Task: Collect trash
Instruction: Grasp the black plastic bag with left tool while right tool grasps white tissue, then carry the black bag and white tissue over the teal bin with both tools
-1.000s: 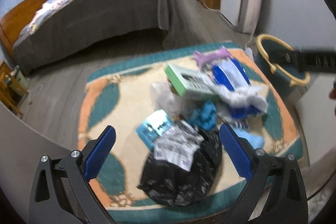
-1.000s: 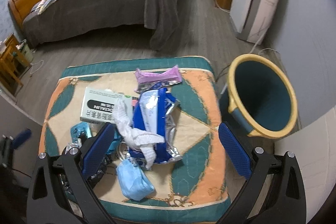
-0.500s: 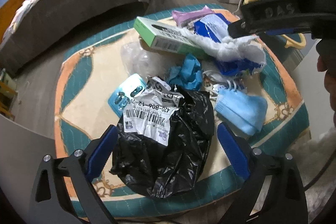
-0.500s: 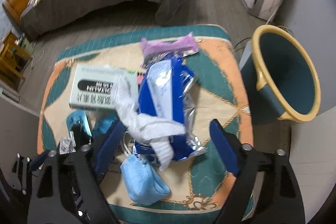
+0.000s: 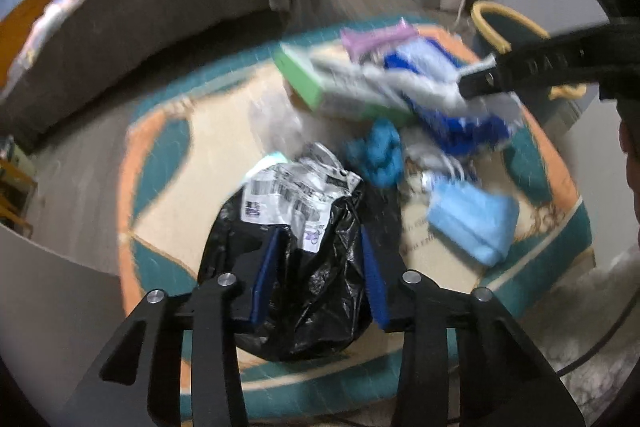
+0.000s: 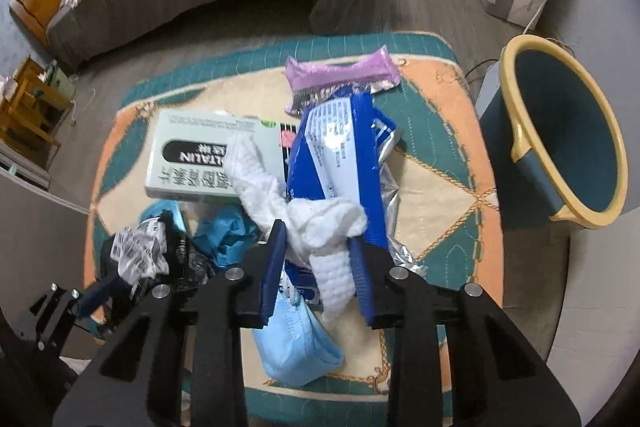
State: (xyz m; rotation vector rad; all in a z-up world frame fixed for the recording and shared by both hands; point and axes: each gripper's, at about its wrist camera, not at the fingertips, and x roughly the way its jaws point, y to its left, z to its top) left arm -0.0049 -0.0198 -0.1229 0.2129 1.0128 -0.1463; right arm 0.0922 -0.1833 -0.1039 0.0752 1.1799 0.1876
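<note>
Left wrist view: the left gripper [image 5: 320, 239] is clenched on the black bag [image 5: 304, 291], which lies at the near edge of the patterned mat [image 5: 168, 219]. Right wrist view: the right gripper [image 6: 320, 239] is clamped on the white cloth [image 6: 320, 223], mid-mat over the blue packet [image 6: 340, 155]. Off the mat's right side stands the bin [image 6: 568, 135]. At the mat's near edge lies the blue mask [image 6: 296, 343].

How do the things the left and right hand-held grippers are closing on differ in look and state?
The left hand-held gripper pinches a black plastic bag, glossy and crinkled, bearing a white barcode label. The right hand-held gripper pinches a white cloth wipe, matte and quilted. The bag sits bunched on the mat; the wipe drapes across a blue wrapper and grey box. Both are soft, crumpled trash.
</note>
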